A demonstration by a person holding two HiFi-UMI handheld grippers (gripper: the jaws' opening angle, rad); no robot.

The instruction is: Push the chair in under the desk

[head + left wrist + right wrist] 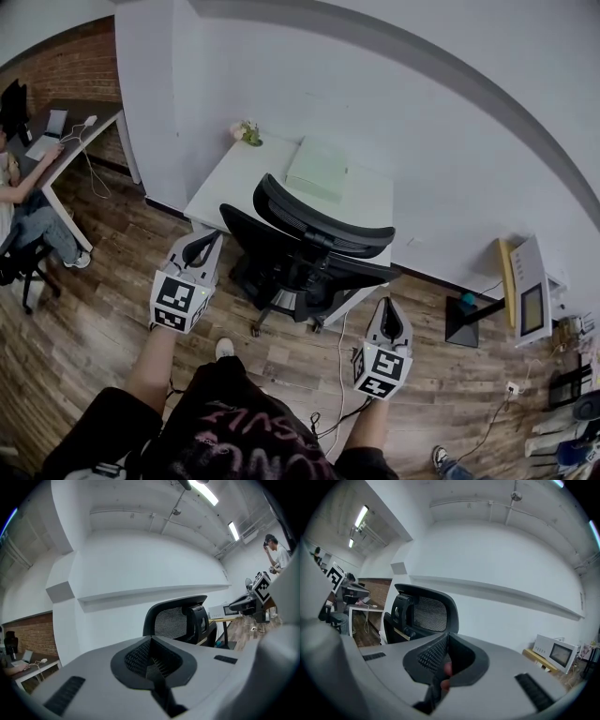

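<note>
A black mesh office chair (300, 248) stands at the front edge of the white desk (234, 178), its backrest towards me and its seat partly under the top. My left gripper (200, 247) hovers just left of the chair, jaws shut and empty. My right gripper (393, 315) hangs to the right of the chair, nearer me, also shut with nothing in it. The left gripper view shows the chair's headrest (176, 620) beyond the shut left gripper (150, 641). In the right gripper view the headrest (425, 613) rises behind the shut right gripper (446, 638). Neither gripper touches the chair.
A pale green box (319, 169) and a small plant (248, 133) sit on the desk. Cables (339, 370) trail over the wooden floor by the chair base. A white appliance (531, 296) stands at the right. A seated person (28, 202) works at another desk, far left.
</note>
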